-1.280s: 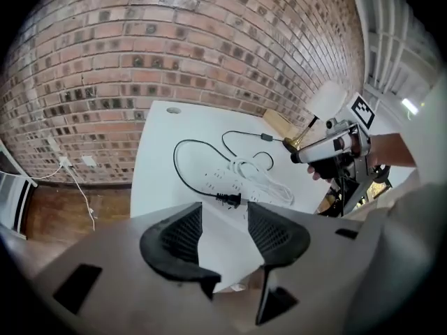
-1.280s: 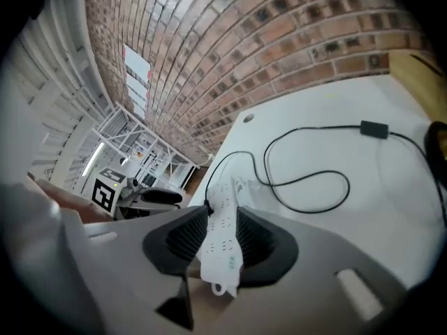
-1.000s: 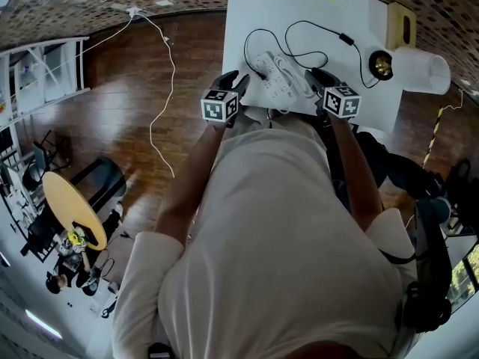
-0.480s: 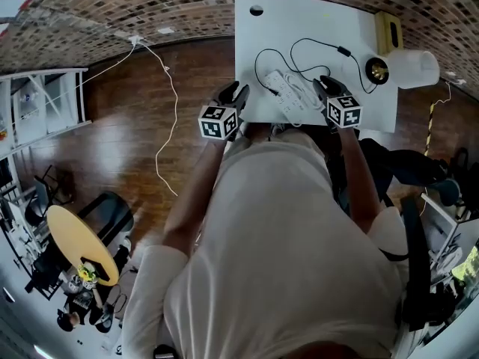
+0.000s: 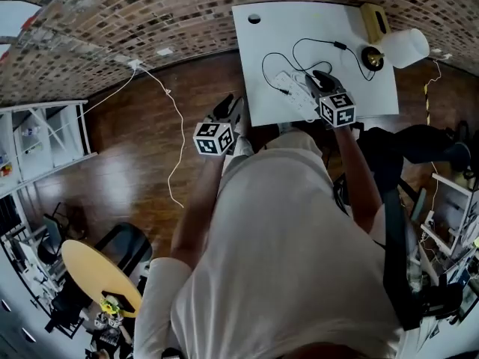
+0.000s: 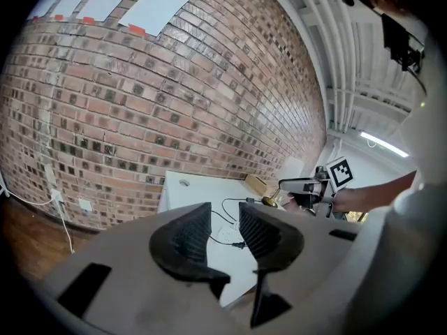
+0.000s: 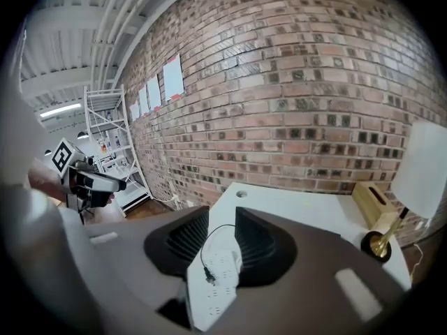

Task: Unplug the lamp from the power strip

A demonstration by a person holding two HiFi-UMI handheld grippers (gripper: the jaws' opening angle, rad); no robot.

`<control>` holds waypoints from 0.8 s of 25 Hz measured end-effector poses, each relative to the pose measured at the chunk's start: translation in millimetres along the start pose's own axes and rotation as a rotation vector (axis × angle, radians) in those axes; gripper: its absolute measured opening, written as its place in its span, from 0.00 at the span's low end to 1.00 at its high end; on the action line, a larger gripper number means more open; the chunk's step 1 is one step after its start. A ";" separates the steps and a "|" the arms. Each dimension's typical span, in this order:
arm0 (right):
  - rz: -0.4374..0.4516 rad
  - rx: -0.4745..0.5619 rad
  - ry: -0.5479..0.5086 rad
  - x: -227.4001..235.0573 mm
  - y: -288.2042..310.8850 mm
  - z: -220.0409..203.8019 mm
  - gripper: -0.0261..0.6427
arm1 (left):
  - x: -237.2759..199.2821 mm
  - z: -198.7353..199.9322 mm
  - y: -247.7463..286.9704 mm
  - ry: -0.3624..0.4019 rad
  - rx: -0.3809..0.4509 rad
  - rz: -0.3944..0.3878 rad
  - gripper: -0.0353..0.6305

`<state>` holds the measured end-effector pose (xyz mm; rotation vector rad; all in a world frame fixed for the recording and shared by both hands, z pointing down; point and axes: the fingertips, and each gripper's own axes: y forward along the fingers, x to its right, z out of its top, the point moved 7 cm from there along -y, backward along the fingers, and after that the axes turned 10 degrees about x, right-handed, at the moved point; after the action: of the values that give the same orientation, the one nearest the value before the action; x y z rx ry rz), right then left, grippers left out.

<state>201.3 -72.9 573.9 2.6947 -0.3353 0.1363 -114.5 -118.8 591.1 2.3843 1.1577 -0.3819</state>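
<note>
Framing plug [image 7: 209, 278] in power strip [image 7: 214, 299], right claw [image 7: 222, 216] gapes.

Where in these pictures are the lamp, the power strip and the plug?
lamp [image 5: 405, 47]: head view, on its white shade.
power strip [image 7: 223, 259]: right gripper view, on its white top face.
plug [image 7: 209, 277]: right gripper view, on its black body.

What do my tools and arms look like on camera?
The left tool and right tool have black ribbed jaws on greyish bodies, each topped by a white cube with black square markers. Arms are bare below a pale short-sleeved shirt. The left tool's jaws are closing, nothing between.
</note>
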 end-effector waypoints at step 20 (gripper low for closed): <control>-0.022 -0.028 0.090 -134.5 -30.9 -68.5 0.20 | -18.7 -32.3 -105.3 -0.018 0.010 -0.068 0.22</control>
<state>76.1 11.7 604.2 2.6539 -0.2774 0.2439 -207.8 -57.7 597.2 2.3498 1.2337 -0.4313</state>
